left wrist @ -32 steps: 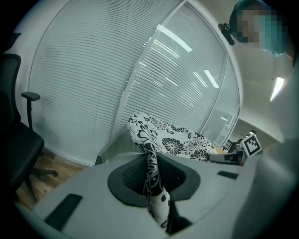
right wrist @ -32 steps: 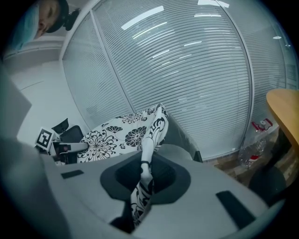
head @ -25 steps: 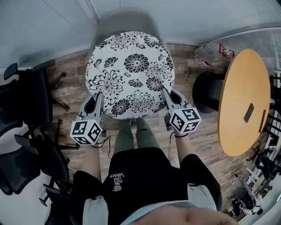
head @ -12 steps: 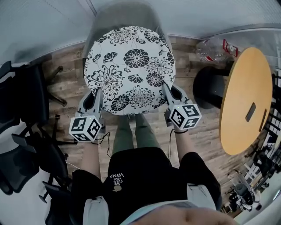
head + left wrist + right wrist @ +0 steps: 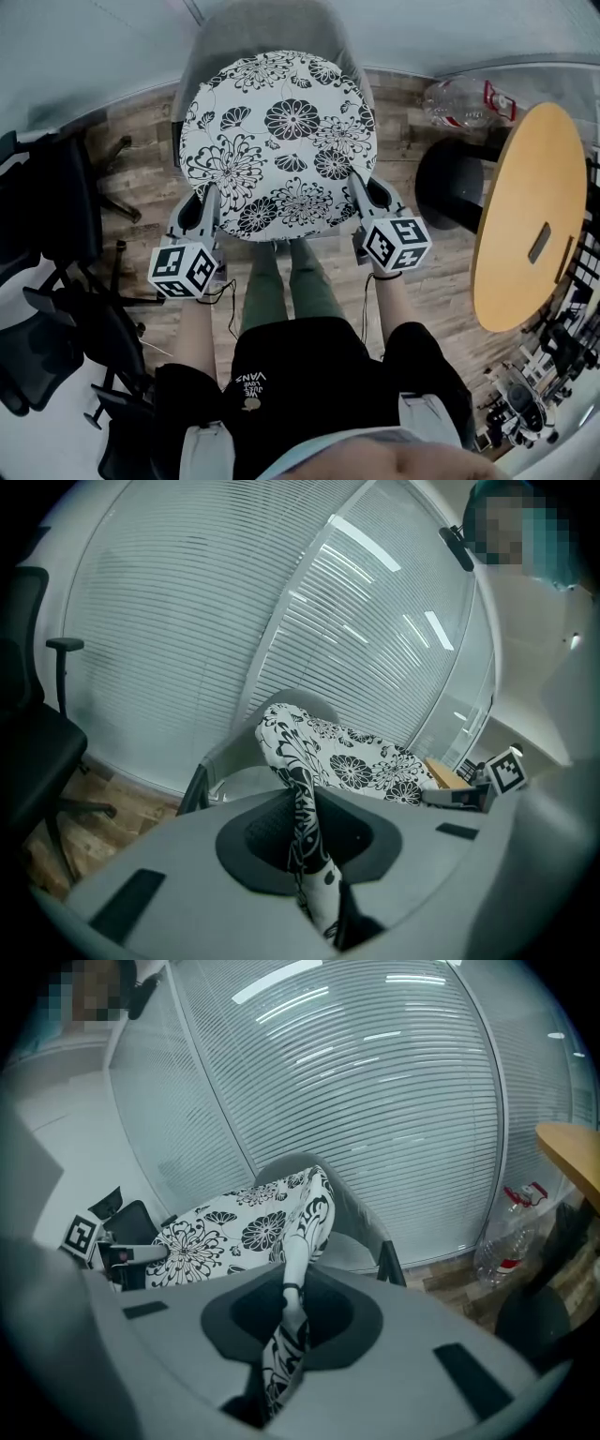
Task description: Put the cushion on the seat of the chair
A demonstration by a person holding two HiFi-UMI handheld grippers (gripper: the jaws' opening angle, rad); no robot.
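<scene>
Cushion (image 5: 277, 141) near edge: pinched at two points by left gripper (image 5: 210, 199) and right gripper (image 5: 356, 187), fingers pressed onto the fabric.
Cushion position: held flat, extending ahead of both grippers equally, over the chair (image 5: 262, 28).
Seat contact: apparently not yet resting; underside hidden.

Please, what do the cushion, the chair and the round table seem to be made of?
The cushion is probably woven fabric over soft padding, matte; its flower print folds where it is pinched. The chair has a grey shell, likely moulded plastic, judging by its smooth curved surface; upholstery cannot be excluded. The round table looks like light wood or laminate, with a smooth, even yellowish top.
</scene>
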